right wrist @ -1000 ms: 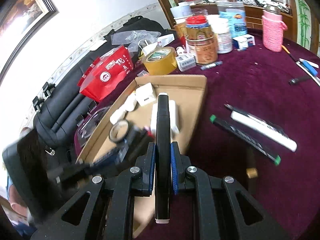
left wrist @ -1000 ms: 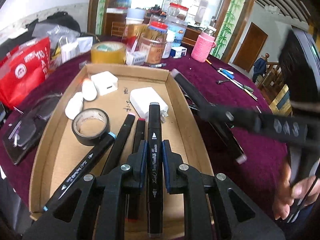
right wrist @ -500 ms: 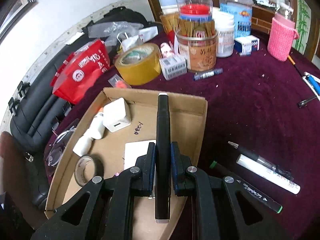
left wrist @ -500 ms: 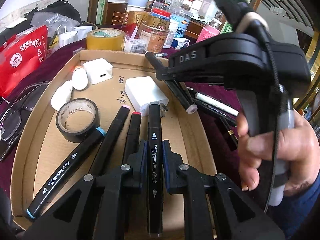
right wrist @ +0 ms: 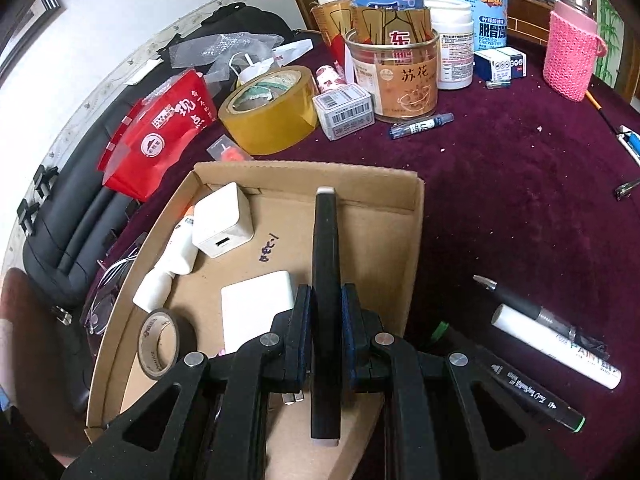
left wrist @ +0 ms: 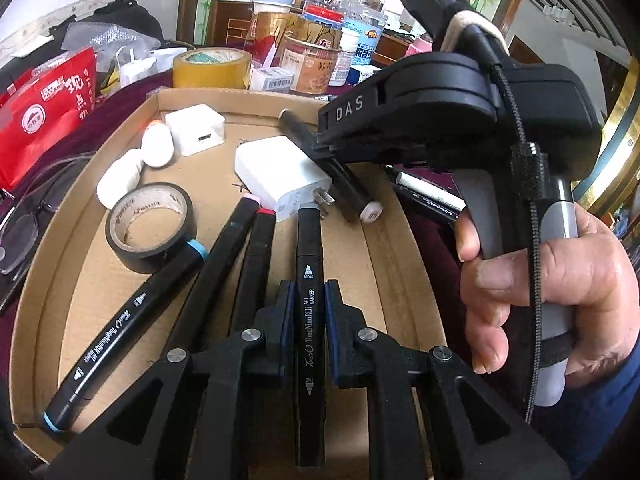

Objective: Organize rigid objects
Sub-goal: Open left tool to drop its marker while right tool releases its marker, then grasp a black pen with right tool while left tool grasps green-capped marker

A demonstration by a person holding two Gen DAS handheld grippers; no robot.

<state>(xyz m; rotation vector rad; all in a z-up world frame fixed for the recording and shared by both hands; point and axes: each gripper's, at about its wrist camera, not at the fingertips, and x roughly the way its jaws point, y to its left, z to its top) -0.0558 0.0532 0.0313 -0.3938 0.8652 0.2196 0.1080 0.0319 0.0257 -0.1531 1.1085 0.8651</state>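
left tongs (left wrist: 306, 308): clamped on art marker (left wrist: 309, 264) | right tongs (right wrist: 326, 316): clamped on black marker (right wrist: 326, 248) | both over cardboard tray (right wrist: 414, 216)

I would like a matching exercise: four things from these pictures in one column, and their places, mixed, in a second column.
1. black tape roll
2. white paint marker
3. yellow tape roll
4. black art marker

a. on the cloth, beyond the cardboard tray
b. in the left gripper
c. inside the tray
d. on the cloth, right of the tray

Pairs: 1-c, 2-d, 3-a, 4-b
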